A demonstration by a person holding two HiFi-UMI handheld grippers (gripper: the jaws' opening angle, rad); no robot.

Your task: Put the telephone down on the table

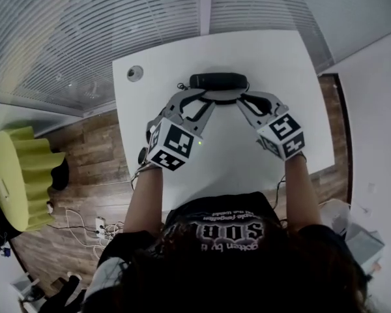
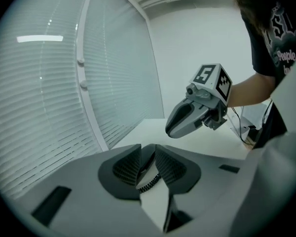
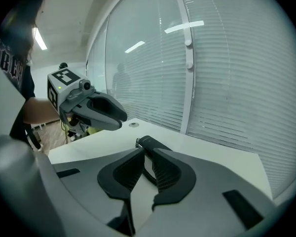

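The black telephone handset (image 1: 218, 80) lies on the white table (image 1: 182, 175) near its far edge. Its coiled cord (image 1: 221, 100) curves toward me between both grippers. My left gripper (image 1: 197, 103) is at the cord's left part; in the left gripper view its pads (image 2: 128, 167) stand close together with the coiled cord (image 2: 149, 182) pinched between them. My right gripper (image 1: 246, 104) is at the cord's right part. In the right gripper view the cord (image 3: 147, 172) runs between its nearly closed pads (image 3: 164, 174), and the handset (image 3: 149, 142) lies just beyond them.
A round cable hole (image 1: 135, 72) sits at the table's far left corner. Window blinds (image 1: 85, 31) run behind the table. A yellow-green ribbed seat (image 1: 23, 178) and loose cables (image 1: 85, 223) are on the wood floor to the left.
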